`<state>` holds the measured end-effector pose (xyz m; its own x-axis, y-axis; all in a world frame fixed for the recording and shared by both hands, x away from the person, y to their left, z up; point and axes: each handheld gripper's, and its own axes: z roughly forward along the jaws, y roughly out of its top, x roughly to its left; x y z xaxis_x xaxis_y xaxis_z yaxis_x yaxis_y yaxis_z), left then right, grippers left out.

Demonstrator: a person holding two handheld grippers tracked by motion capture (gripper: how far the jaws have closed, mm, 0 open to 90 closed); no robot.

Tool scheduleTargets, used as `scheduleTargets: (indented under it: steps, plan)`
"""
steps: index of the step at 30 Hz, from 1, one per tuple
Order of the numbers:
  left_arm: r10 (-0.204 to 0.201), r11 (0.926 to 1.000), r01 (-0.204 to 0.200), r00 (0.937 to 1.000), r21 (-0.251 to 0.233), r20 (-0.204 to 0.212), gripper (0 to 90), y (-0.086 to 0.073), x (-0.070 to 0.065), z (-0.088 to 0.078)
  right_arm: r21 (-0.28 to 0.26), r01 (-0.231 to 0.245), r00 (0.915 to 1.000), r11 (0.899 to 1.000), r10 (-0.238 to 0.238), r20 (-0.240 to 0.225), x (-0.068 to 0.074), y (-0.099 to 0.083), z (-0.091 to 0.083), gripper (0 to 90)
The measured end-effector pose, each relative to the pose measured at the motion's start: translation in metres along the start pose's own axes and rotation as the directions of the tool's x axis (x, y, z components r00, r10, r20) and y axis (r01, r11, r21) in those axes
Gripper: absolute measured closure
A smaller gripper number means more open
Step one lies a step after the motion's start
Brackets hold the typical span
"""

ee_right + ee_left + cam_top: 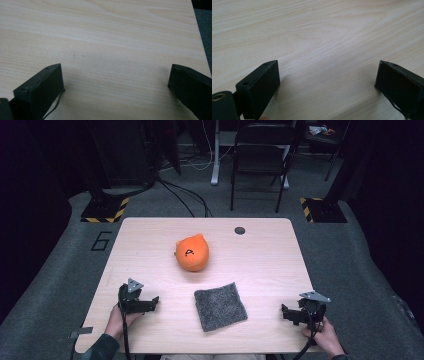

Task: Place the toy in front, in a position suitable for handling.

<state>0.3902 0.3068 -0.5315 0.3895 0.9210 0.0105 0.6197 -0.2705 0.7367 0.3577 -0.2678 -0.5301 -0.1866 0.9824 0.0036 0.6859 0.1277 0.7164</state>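
Observation:
An orange round plush toy with small ears and a black mark rests near the middle of the light wooden table. In front of it lies a grey square cloth, flat. My left gripper rests on the table at the front left, held by a hand, and points toward the cloth. Its jaws stand wide apart over bare wood. At the front right my right gripper lies low, also aimed at the cloth, open with bare wood between its jaws.
A small dark round hole sits near the table's far edge. Beyond the table stand a folding chair, cables on the grey floor, and yellow-black striped bases. The table's right edge is close to the right gripper.

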Motion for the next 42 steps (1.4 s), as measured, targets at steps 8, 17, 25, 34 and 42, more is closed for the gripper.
scheduleTargets:
  steps: [8,17,25,34,42]
  plan:
    - [0.0,1.0,0.0,1.0,-0.004,0.001,4.9,0.0,0.0,0.0,-0.002,0.003,1.0,1.0,-0.003,-0.004,0.0,0.001,0.001,0.0]
    - [0.007,1.0,-0.007,1.0,-0.001,0.003,4.6,-0.001,0.001,-0.001,-0.014,0.113,0.9926,0.994,-0.113,-0.043,-0.003,0.004,0.002,0.0]
    - [0.009,0.9998,-0.009,0.9999,0.016,0.008,4.3,-0.001,0.001,-0.003,0.07,0.174,0.9825,0.982,-0.168,-0.08,0.004,0.016,-0.004,8.9]
    - [0.008,1.0,-0.008,1.0,0.001,0.004,3.7,-0.002,0.0,-0.001,0.057,0.205,0.9668,0.977,-0.193,-0.167,0.021,0.032,-0.018,7.8]
    - [0.01,0.9999,-0.01,0.9999,0.004,0.009,3.4,-0.001,0.0,-0.001,0.076,0.198,0.9575,0.977,-0.176,-0.229,0.039,0.043,-0.024,0.0]
